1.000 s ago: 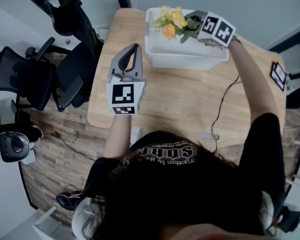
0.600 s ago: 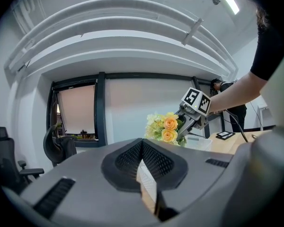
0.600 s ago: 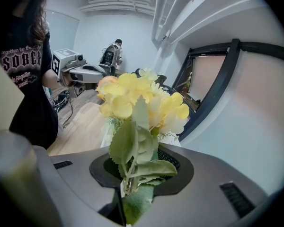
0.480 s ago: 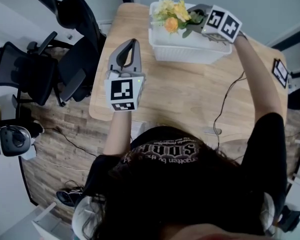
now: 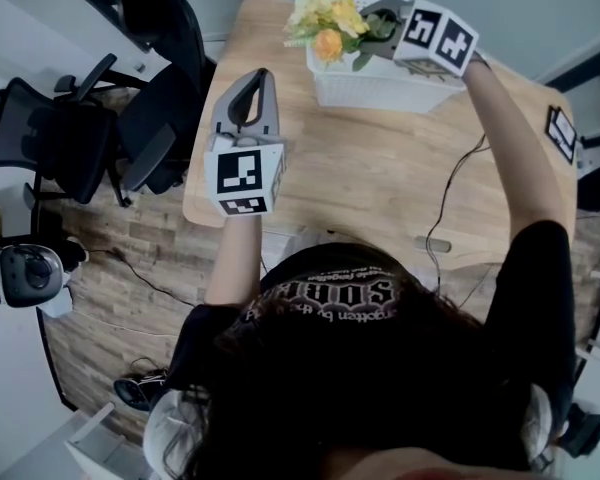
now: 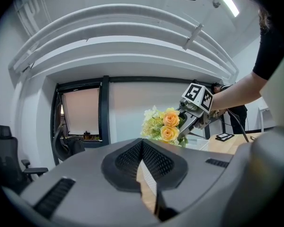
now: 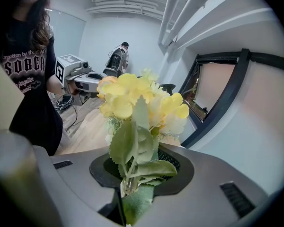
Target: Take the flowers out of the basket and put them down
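Swung leftward over the past second, taking the flowers [image 5: 328, 28] from above the white basket [image 5: 380, 93] to a spot overhanging its left rim, clear of the inside and well above the table [image 5: 380, 183]. Clamped in the right gripper [image 7: 128, 193] by green stems and lower leaves, with yellow and orange blooms fanning out beyond the jaws. Parked over the near left of the table with the left gripper [image 5: 259, 76], jaws pressed together on nothing. Probably midway through the carry, with only the setting-down left. Best done by keeping the squeeze steady on the stems, moving fully past the rim, then lowering toward bare wood in front of or beside the basket. Advisable to lay the bunch on its side, blooms away from the table's nearby left edge, and to part the jaws only once stems rest on the wood; otherwise a likely tumble or roll toward the floor. Also wise to steer clear of the black cable [image 5: 446, 203] trailing across the right half. Underneath, pale wood with rounded corners, bare but for the basket, the cable and a small marker card [image 5: 560, 138] at the right edge. Around it, plank flooring [image 5: 110, 298], black office chairs [image 5: 50, 143] to the left, pale walls, a dark-framed window [image 6: 80, 112] with a drawn blind, and white ducts [image 6: 123, 37] overhead.
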The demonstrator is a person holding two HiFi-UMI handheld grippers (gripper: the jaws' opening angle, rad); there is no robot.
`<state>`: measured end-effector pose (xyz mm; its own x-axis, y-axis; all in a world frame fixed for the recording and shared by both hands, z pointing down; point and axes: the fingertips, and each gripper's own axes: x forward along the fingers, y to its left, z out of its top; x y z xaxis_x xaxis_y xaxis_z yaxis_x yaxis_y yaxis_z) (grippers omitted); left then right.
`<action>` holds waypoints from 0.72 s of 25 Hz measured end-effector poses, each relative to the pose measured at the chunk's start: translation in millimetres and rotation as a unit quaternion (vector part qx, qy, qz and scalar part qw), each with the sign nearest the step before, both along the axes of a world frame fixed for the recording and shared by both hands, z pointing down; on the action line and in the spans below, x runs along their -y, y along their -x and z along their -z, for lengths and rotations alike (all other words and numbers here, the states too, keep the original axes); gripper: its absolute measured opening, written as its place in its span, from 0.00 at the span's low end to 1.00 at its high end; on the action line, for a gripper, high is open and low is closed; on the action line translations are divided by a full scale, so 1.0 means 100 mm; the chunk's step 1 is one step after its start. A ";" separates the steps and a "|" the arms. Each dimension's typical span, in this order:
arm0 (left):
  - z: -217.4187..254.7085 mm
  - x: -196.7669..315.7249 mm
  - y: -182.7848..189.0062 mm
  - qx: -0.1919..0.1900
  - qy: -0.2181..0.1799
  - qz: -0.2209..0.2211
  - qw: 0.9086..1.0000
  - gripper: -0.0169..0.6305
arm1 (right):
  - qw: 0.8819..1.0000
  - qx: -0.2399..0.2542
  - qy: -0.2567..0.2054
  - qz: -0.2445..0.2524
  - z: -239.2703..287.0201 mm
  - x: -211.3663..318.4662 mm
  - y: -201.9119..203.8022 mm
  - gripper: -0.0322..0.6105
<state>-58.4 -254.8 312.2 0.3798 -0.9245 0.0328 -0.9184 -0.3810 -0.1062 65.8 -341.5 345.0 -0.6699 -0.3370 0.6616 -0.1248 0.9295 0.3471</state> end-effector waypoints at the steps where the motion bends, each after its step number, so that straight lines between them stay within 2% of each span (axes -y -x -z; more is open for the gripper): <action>1: 0.01 -0.03 0.03 0.000 -0.004 0.000 1.000 0.03 | 1.000 0.000 0.001 0.002 0.00 -0.05 0.04 0.26; 5: 0.09 -0.16 0.14 0.000 -0.026 0.000 1.000 0.03 | 1.000 0.001 0.002 0.012 -0.02 -0.25 0.25 0.26; 18: 0.02 -0.58 0.65 0.001 -0.024 0.009 1.000 0.03 | 0.999 0.016 0.014 0.036 -0.28 -0.83 0.98 0.27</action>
<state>-123.1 -197.1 310.7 0.3629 -0.9318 -0.0118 -0.9250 -0.3587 -0.1252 -32.4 -258.3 373.2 -0.7124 -0.2689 0.6482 -0.0676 0.9457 0.3180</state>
